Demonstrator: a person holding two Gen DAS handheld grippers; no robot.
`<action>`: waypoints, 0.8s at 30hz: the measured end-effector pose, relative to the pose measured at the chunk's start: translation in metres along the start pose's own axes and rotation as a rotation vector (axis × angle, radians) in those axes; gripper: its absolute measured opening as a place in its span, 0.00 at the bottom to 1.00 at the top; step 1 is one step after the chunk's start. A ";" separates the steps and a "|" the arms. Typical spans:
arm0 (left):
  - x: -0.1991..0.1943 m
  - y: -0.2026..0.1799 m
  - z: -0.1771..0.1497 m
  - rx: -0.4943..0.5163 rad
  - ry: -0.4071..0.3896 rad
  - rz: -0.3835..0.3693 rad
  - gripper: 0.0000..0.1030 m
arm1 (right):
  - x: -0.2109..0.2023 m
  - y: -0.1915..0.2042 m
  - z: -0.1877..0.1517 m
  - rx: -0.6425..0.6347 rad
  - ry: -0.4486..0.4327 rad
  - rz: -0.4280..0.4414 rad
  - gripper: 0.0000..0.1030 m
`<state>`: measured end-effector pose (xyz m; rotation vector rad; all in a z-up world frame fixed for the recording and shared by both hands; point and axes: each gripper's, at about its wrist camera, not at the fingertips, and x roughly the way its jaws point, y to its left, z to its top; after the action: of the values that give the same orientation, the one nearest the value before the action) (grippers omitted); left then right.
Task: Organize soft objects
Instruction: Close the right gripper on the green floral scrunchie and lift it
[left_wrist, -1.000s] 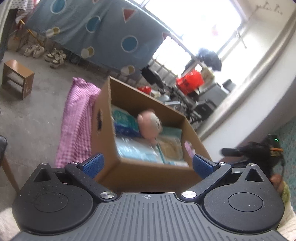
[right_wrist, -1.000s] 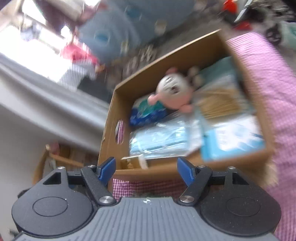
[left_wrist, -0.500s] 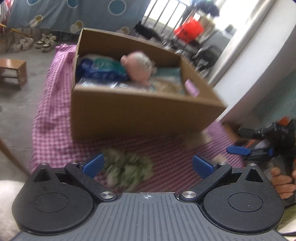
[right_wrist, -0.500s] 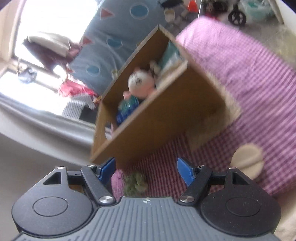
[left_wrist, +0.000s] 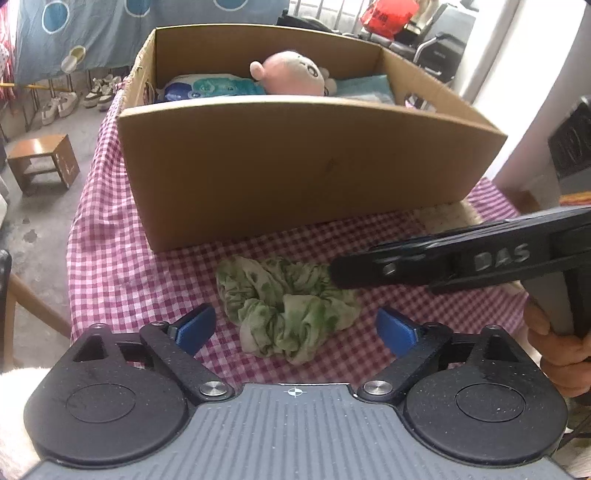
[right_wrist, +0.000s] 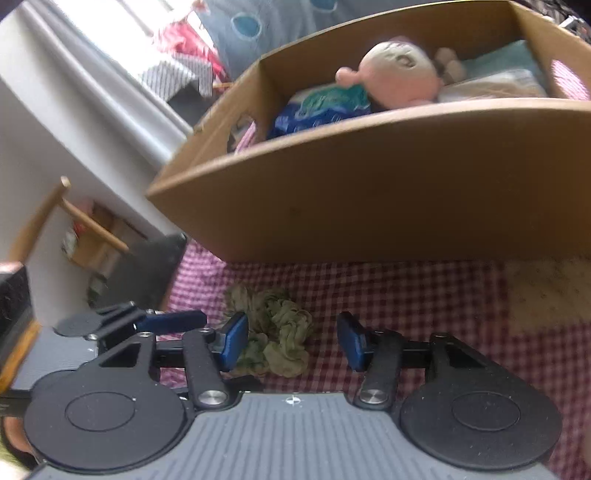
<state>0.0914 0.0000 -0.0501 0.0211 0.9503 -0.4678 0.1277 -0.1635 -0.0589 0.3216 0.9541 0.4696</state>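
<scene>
Both pairs of tongs, left (left_wrist: 293, 328) and right (right_wrist: 291, 341), are closing, unclenched, around a green scrunchie (left_wrist: 286, 304) lying on the checked desk (left_wrist: 110, 266) before a cardboard box (left_wrist: 295, 162), where they risk colliding or snagging the cloth

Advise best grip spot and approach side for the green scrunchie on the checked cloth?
Pinch the green scrunchie across its bunched middle, coming down from above on the near side: it lies flat and crumpled on the checked cloth, and the cardboard box blocks the far side. The right gripper already straddles it, jaws closing.
</scene>
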 end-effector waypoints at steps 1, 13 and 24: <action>0.002 -0.001 0.000 0.012 0.001 0.009 0.87 | 0.002 0.000 -0.004 -0.013 0.007 -0.006 0.52; 0.006 -0.008 -0.005 0.074 -0.011 0.018 0.49 | 0.026 0.007 -0.014 -0.096 0.057 -0.038 0.15; -0.065 -0.030 -0.001 0.133 -0.172 0.036 0.45 | -0.040 0.039 -0.008 -0.171 -0.062 0.031 0.13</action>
<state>0.0474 -0.0024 0.0061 0.1164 0.7477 -0.4913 0.0920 -0.1507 -0.0173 0.1955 0.8434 0.5633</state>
